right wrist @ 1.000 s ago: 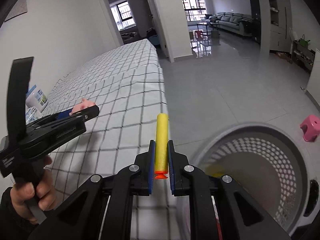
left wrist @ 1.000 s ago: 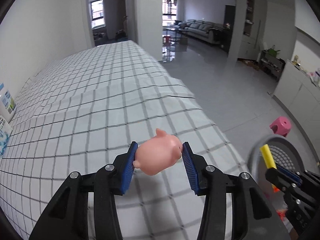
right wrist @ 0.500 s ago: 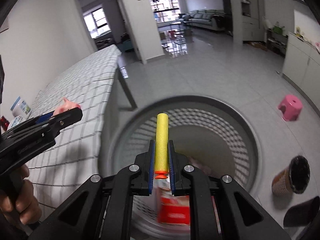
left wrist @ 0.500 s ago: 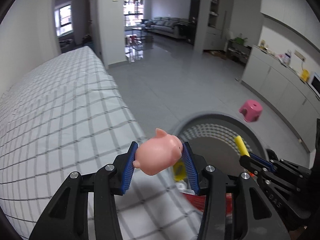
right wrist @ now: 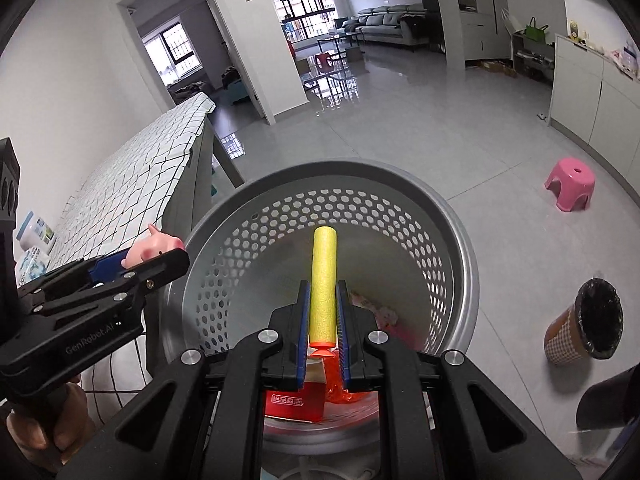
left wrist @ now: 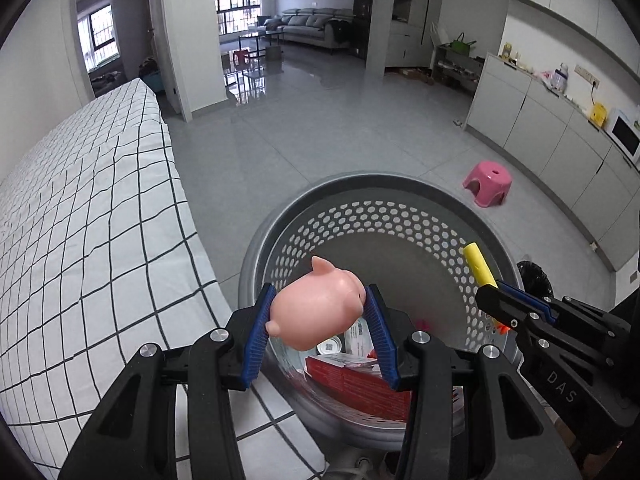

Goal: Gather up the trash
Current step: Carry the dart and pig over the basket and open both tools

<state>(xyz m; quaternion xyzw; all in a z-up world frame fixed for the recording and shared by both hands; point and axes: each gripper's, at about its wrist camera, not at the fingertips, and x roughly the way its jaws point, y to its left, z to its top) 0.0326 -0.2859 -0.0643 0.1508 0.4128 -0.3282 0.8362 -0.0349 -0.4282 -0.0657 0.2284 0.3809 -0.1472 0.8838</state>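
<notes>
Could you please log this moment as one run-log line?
left hand-held gripper: shut on pig toy | right hand-held gripper: shut on foam dart | both over basket

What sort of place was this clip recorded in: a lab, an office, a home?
Most likely a home, an open-plan flat. A grey sofa stands in a living area at the far end, white cabinets with a microwave line the right wall, and a pink stool sits on the tiled floor.
</notes>
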